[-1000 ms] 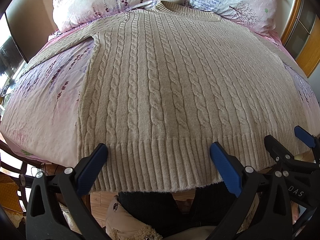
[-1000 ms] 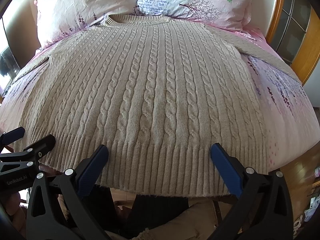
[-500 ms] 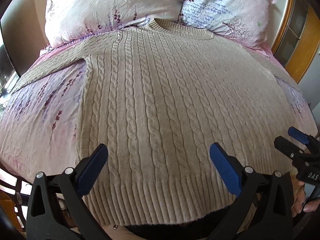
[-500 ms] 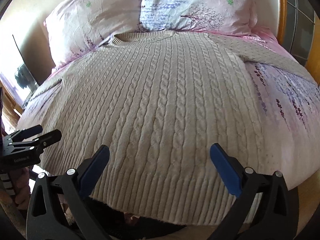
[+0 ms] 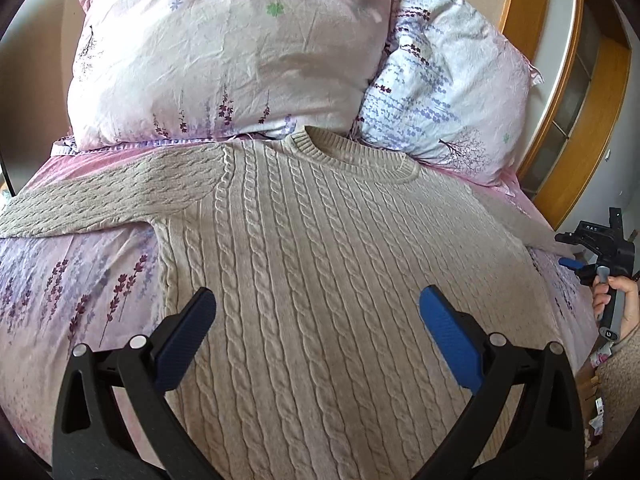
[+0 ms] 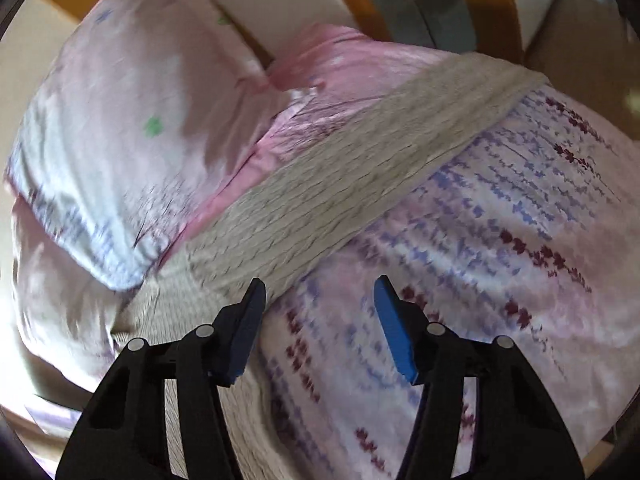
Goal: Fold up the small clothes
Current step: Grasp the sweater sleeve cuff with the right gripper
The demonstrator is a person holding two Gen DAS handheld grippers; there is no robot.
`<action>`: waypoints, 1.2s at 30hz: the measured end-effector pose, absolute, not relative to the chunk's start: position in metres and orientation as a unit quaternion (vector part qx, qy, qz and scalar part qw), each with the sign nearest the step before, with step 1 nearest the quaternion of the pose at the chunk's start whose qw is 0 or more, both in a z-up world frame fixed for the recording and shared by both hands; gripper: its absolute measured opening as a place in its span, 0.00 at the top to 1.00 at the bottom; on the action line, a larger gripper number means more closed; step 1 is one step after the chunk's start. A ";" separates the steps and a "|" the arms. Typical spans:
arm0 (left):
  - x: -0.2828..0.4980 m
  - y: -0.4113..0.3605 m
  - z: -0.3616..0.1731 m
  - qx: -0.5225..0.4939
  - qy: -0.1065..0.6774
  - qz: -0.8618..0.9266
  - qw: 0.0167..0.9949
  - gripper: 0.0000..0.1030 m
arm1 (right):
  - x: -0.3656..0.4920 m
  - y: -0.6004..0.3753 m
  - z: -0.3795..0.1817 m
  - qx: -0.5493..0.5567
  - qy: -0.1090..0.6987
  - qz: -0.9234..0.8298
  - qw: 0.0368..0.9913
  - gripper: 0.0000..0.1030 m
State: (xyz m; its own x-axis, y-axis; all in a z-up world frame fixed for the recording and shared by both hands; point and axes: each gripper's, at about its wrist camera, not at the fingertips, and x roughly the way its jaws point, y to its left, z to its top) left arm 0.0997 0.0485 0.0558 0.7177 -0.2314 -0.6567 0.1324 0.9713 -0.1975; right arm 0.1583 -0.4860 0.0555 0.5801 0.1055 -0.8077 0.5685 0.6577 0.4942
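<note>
A beige cable-knit sweater (image 5: 320, 264) lies flat on the bed, neck toward the pillows, its left sleeve (image 5: 100, 200) spread out to the side. My left gripper (image 5: 316, 320) is open and empty, hovering over the sweater's body. My right gripper (image 6: 318, 304) is open and empty, above the bedsheet just below the sweater's right sleeve (image 6: 360, 160), near the armpit. The right gripper also shows in the left wrist view (image 5: 592, 256), held in a hand at the bed's right edge. The right wrist view is blurred.
Two floral pillows (image 5: 224, 52) (image 5: 452, 92) lean at the head of the bed. The pink floral bedsheet (image 5: 60, 300) covers the bed. A wooden headboard frame (image 5: 560, 128) stands at the right, close to the bed's edge.
Both grippers moved forward from the hem up the sweater. The right gripper swung right toward the right sleeve and its jaws have narrowed. The left stays wide open.
</note>
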 end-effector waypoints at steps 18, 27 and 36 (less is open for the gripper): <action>0.128 0.067 0.041 -0.098 0.379 -0.092 0.915 0.02 | 0.176 -0.563 0.030 0.455 0.370 -0.279 0.760 0.76; 0.131 0.079 0.040 -0.110 0.377 -0.088 0.915 0.02 | 0.196 -0.535 0.064 0.342 0.343 -0.273 0.832 0.92; 0.130 0.090 0.040 -0.127 0.372 -0.081 0.916 0.02 | 0.231 -0.422 0.122 0.242 0.310 -0.095 0.915 0.92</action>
State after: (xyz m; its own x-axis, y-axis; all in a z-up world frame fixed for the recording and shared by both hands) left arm 0.1301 0.0899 0.0403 0.7104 -0.2421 -0.6608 0.0537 0.9549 -0.2920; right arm 0.2307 -0.4223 0.1219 0.7897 -0.0233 -0.6131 0.3229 0.8654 0.3831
